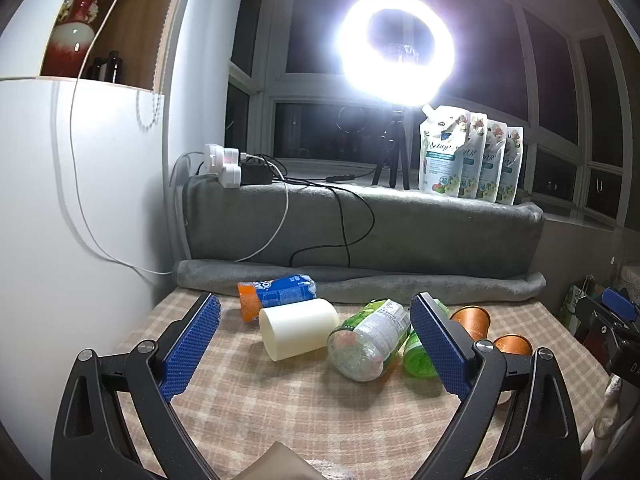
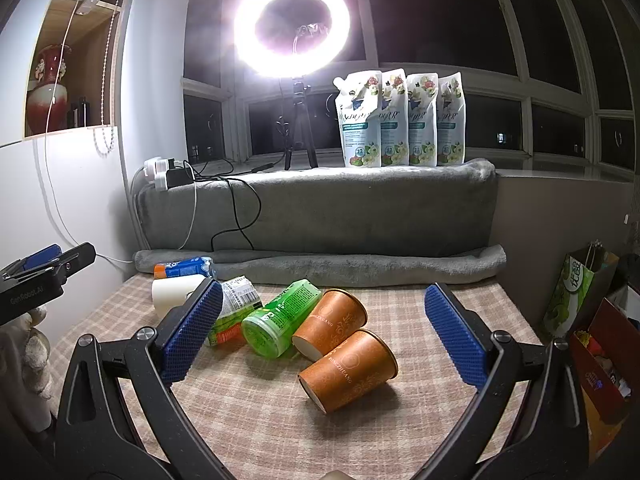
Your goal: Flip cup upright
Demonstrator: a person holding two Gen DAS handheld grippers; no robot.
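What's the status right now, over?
Left hand-held gripper open, empty; right hand-held gripper likewise. Cream cup and two orange paper cups on their sides. Toppled bottles crowd between.

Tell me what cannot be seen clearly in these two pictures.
- Orange cups: left view, mostly hidden behind a finger of the left gripper.
- White cup: right view, partly hidden by a finger of the right gripper.
- Pouch text: too small.
- Ring light centre: glare.

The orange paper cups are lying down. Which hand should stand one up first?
Probably the right. The right gripper is open with the nearer orange cup lying between its fingers. The left gripper is also open but faces the cream cup and a bottle.
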